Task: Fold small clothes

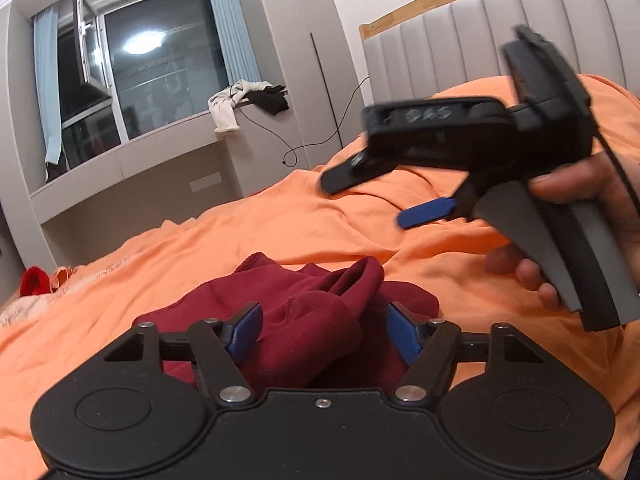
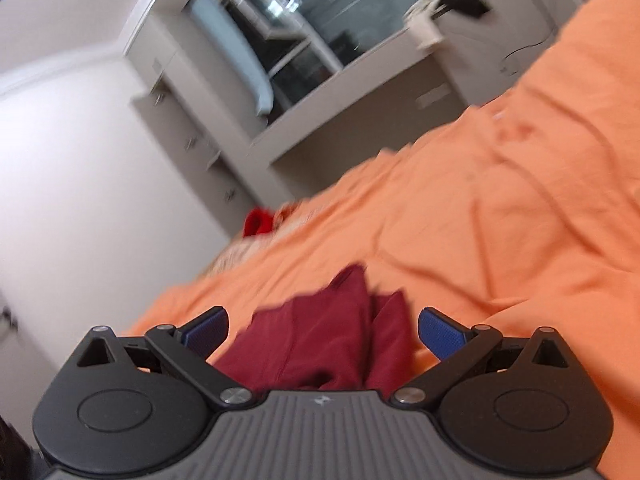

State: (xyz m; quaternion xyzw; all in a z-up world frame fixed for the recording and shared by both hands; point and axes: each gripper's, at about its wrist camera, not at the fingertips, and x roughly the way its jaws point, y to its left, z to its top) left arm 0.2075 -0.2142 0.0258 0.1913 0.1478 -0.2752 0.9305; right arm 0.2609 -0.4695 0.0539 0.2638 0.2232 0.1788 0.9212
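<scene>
In the left wrist view, the crumpled dark red garment [image 1: 320, 320] is seen low in the centre of the frame on the orange bedspread [image 1: 280, 224], bunched between the wide-open blue pads of the left gripper [image 1: 324, 332], which holds nothing, while the right gripper [image 1: 384, 196] is seen blurred at the upper right, raised well clear of the cloth and also apart. In the right wrist view, the dark red garment [image 2: 320, 344] is found straight ahead at lower centre, its folds running away from the camera, and the right gripper [image 2: 324, 332] is held wide open and empty above it; the left gripper is judged the nearer.
</scene>
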